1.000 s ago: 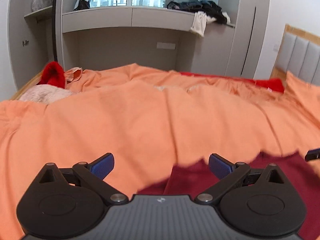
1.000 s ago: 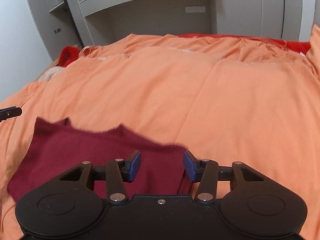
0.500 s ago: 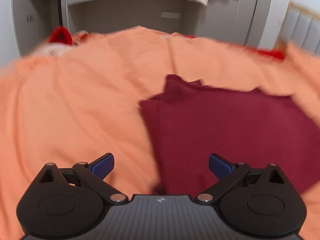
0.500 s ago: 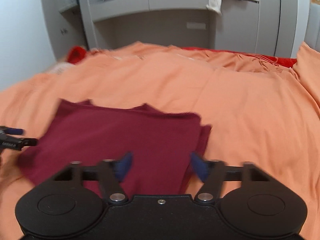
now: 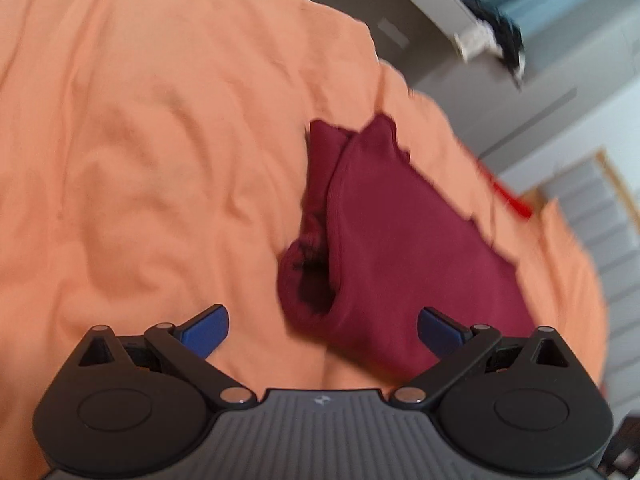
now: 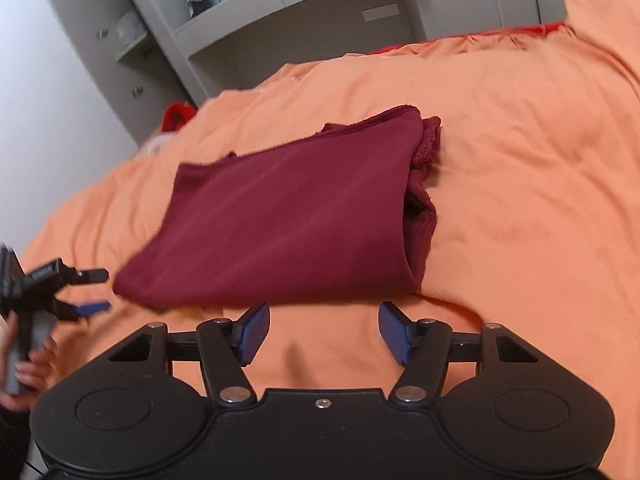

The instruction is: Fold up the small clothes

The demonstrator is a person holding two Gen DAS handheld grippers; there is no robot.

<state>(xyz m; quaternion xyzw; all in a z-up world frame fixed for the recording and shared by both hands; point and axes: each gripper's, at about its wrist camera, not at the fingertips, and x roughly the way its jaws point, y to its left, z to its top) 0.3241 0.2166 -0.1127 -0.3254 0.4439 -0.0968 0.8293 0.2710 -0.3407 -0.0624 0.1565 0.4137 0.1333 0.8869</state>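
Two tongs are hanging over the bed, both with jaws apart and gripping nothing. No legible writing is showing. Maroon garment is lying folded on the orange sheet. Right tongs are sitting just short of its near edge, not touching. Left tongs are pointing at its open end, cloth lying between and beyond the pads. Grey shelves are standing behind.

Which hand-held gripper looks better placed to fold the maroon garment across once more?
Probably the left hand-held gripper: open, with the maroon garment partly between its fingers. The right hand-held gripper, also open, faces bare orange bedspread.
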